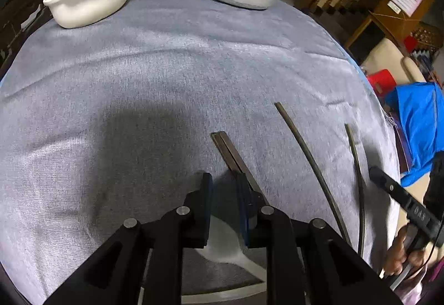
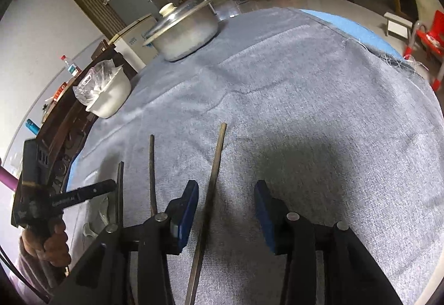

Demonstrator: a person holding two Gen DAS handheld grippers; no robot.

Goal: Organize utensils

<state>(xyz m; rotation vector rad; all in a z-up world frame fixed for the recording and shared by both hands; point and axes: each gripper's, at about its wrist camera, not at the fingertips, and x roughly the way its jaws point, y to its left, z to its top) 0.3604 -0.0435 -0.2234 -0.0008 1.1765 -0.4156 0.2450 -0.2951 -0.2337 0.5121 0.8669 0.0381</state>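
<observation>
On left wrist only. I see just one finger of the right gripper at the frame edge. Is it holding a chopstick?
Observer: No. The right gripper is open. One chopstick lies on the cloth between its fingers, nearer the left-hand one, with neither pad on it.
Operator: Which one, of the two singles?
Observer: The outer one, farthest from the pair. The other single lies outside the fingers, to their left.
Operator: Anything on the far side of it?
Observer: Only grey cloth and the gripper's shadow there.
</observation>
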